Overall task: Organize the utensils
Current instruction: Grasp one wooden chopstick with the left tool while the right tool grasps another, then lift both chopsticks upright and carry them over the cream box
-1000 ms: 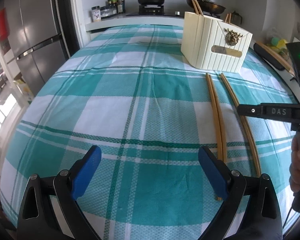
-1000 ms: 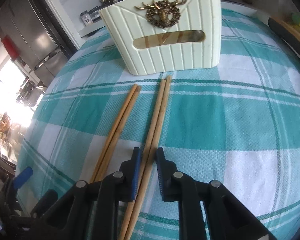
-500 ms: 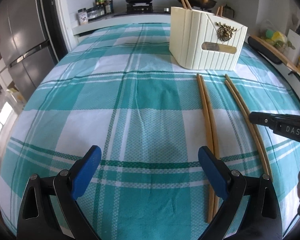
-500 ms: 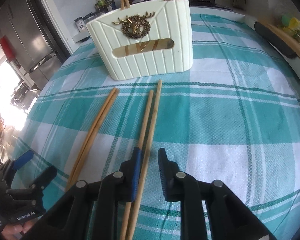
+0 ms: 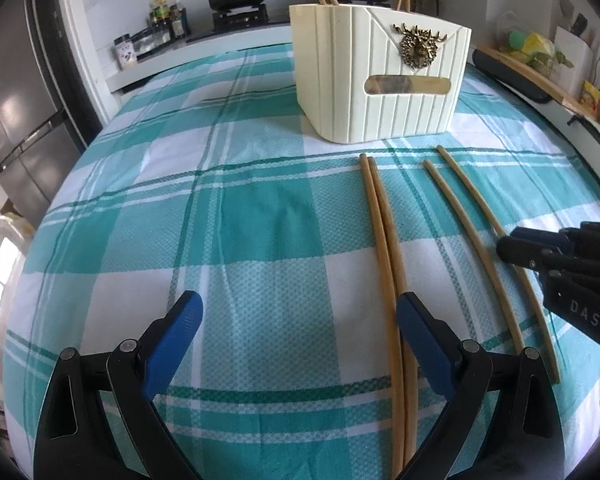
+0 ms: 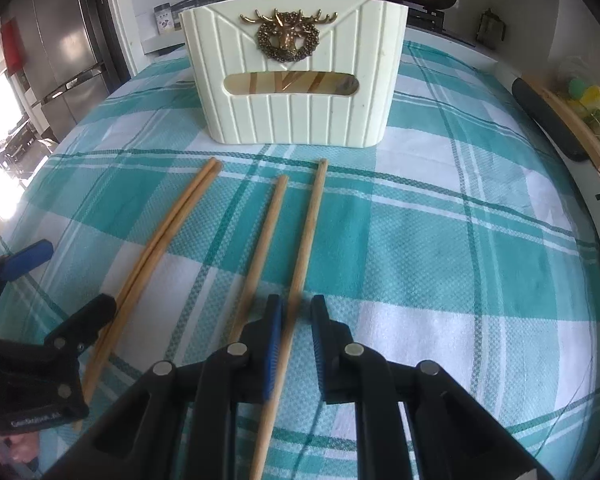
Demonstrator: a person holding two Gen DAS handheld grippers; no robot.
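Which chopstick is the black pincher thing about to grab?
Find the cream holder with the gold deer badge on the checked tablecloth. Four chopsticks lie before it: two touching, two spread apart. It is the chopstick farthest right, the only one running between the closing jaws of the right gripper.

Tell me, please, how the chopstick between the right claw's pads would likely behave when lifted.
The chopstick looks thin, straight and wooden, so probably stiff and light. Its seemingly round shaft might roll on the tablecloth if nudged. With the right claw closing around it, so slim a stick may pivot in the pads.
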